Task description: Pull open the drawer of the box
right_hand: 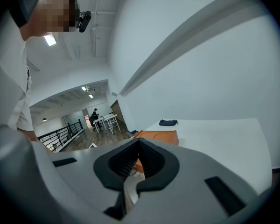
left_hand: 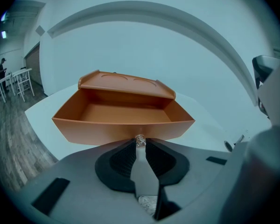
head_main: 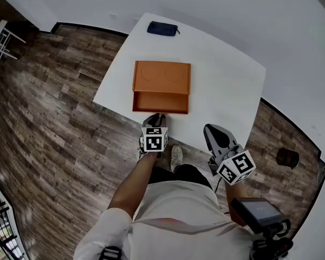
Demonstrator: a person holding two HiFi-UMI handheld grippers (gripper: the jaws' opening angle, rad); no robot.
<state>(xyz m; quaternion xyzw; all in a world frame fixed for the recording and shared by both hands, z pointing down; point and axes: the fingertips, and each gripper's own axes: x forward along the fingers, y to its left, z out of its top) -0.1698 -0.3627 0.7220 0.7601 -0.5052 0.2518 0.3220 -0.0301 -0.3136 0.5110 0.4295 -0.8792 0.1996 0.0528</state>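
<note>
The right gripper (head_main: 208, 129) is nearest in the head view. It hangs just off the white table's (head_main: 227, 85) near edge, at about 4 o'clock from the box, and touches nothing. Its own view shows the jaws drawn together at the tips with nothing between them.

The left gripper (head_main: 158, 116) sits at 6 o'clock from the box and points down at it. Its jaws are narrow and pinch the small shiny knob (left_hand: 140, 139) at the middle of the drawer's front panel.

The orange drawer (left_hand: 121, 129) stands pulled out toward the person, its open tray showing in front of the box. Behind it, the orange box (head_main: 161, 76) lies flat on the table close to the near edge, with two round impressions in its top.

A dark blue pouch (head_main: 162, 28) lies at 12 o'clock from the box, well apart from it, by the table's far edge. Wood-look floor (head_main: 54, 118) surrounds the table at 9 o'clock and 3 o'clock
</note>
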